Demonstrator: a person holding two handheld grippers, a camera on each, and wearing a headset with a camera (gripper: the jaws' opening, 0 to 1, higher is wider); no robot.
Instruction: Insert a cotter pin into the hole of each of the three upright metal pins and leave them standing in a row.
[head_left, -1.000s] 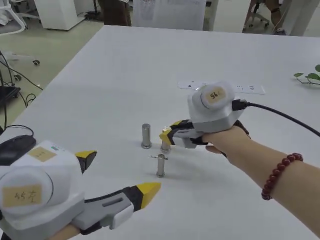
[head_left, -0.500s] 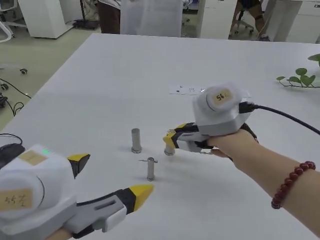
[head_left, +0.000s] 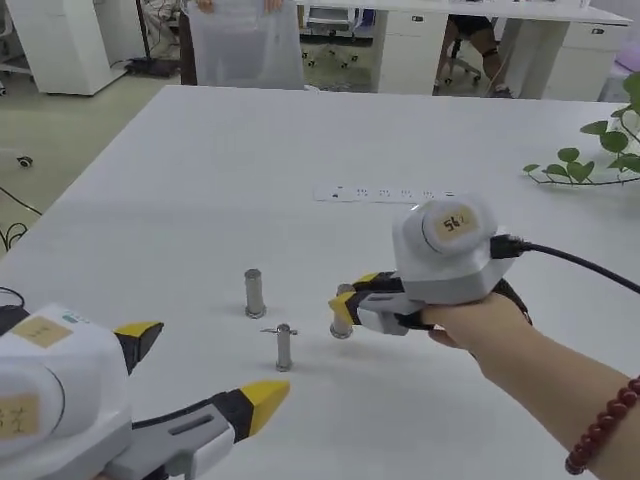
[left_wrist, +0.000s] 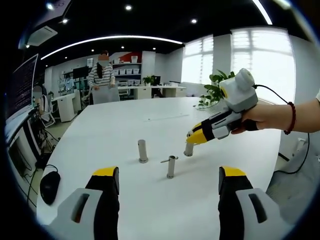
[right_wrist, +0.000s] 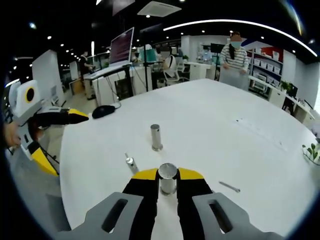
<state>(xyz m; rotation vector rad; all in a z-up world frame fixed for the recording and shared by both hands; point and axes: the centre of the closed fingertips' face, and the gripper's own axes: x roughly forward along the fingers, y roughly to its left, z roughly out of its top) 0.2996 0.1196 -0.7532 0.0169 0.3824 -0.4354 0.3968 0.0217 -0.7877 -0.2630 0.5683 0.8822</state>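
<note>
One metal pin (right_wrist: 168, 172) clamped in right gripper (right_wrist: 168, 176), left gripper (head_left: 202, 361) gaping empty, apart from it.

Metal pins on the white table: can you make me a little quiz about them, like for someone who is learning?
1. True or false: the right gripper is shut on a metal pin.
2. How many metal pins stand on the table? A two, B three, C five.
3. Fill in the gap: the pin nearest the left gripper has a ____ through its hole. The left gripper is open and holds nothing.
Key: 1 true; 2 B; 3 cotter pin.
</note>
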